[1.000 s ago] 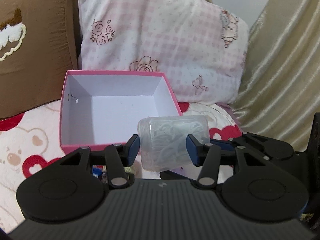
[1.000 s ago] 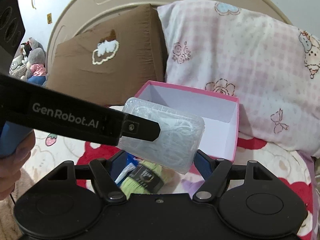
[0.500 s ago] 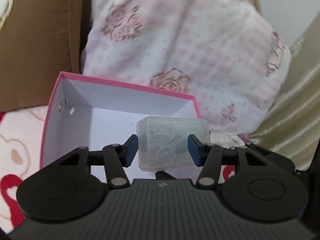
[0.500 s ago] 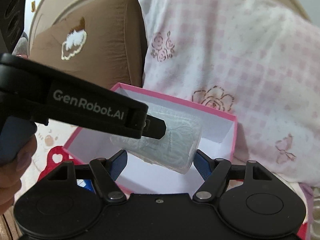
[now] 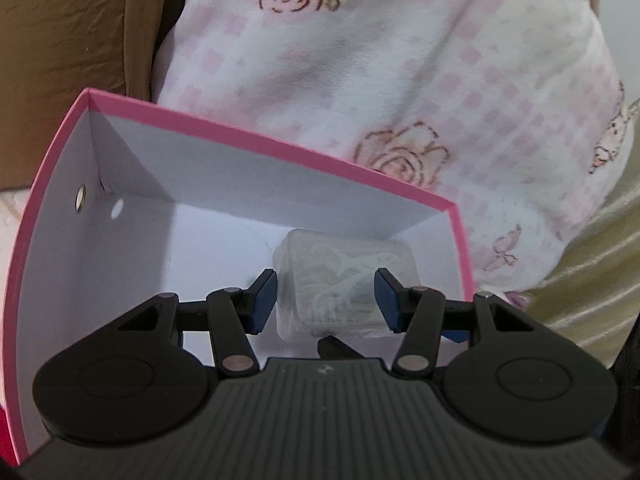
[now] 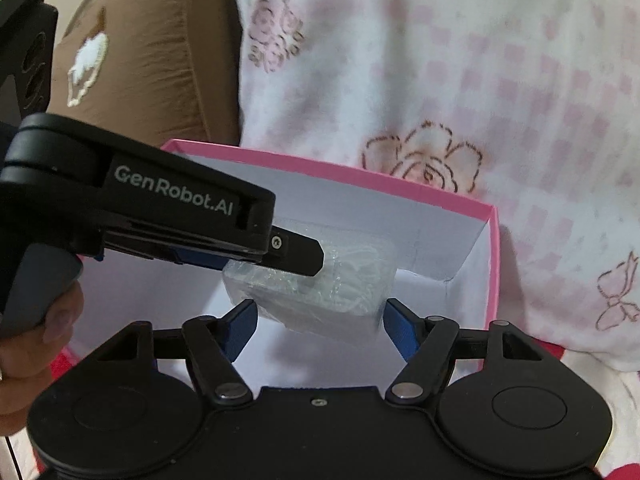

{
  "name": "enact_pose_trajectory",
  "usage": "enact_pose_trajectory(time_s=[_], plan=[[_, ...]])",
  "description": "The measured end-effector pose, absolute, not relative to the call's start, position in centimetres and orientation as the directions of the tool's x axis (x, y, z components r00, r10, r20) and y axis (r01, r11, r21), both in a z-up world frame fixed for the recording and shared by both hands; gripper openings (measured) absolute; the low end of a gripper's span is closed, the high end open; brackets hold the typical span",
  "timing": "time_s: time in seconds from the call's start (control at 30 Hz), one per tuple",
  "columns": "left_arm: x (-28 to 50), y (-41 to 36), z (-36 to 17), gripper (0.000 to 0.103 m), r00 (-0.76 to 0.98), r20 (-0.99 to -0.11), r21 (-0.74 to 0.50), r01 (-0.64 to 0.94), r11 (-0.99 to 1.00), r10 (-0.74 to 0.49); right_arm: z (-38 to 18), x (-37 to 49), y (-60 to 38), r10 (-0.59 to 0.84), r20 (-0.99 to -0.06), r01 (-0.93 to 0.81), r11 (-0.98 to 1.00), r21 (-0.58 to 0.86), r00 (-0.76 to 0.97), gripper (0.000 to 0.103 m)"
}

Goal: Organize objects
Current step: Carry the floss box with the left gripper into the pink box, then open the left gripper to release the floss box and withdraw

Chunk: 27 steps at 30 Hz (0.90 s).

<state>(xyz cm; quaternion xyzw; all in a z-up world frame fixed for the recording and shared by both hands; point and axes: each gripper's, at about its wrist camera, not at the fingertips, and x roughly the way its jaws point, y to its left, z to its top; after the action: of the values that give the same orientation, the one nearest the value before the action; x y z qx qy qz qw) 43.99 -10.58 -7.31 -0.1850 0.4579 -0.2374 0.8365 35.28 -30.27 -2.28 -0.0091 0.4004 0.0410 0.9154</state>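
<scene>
— Clear plastic case (image 5: 346, 286): where is it?
— Clamped between the left gripper (image 5: 326, 296) pads, inside the pink box (image 5: 280, 146).
— And the right gripper (image 6: 318, 326)?
— Jaws just been closing, straddling it; contact unclear.

A pink-checked pillow (image 5: 400, 80) with rose prints leans at the far side, a brown cushion (image 6: 160, 60) to its left, a shiny beige curtain (image 5: 600, 280) at the right

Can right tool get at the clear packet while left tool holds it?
Probably yes: clear packet sits between pads of right tool, whose jaws have just been closing; left tool covers only its top.
</scene>
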Motion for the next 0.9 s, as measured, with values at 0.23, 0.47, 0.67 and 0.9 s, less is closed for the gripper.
enact_pose_trajectory(time_s=[0.23, 0.47, 0.67, 0.9], plan=[[46.0, -10.8, -9.0, 0.052, 0.447, -0.700, -0.535, 0.187, 0.824, -0.556, -3.9, 36.9, -29.4, 0.001, -0.748, -0.082, 0.994, -0.071, 0.664, 0.065], [46.9, -11.2, -10.9, 0.050, 0.413, -0.718, -0.567, 0.120, 0.815, -0.560, -5.4, 37.6, -28.4, -0.073, -0.765, -0.094, 0.980, -0.173, 0.640, 0.063], [46.7, -12.1, -10.9, 0.049, 0.392, -0.729, -0.560, 0.132, 0.818, -0.562, -5.9, 38.2, -28.6, -0.102, -0.800, -0.081, 0.979, -0.185, 0.591, 0.063], [46.9, -12.7, -11.3, 0.044, 0.339, -0.772, -0.558, 0.044, 0.829, -0.538, -6.1, 38.4, -28.7, -0.120, -0.806, -0.082, 0.975, -0.205, 0.580, 0.058]])
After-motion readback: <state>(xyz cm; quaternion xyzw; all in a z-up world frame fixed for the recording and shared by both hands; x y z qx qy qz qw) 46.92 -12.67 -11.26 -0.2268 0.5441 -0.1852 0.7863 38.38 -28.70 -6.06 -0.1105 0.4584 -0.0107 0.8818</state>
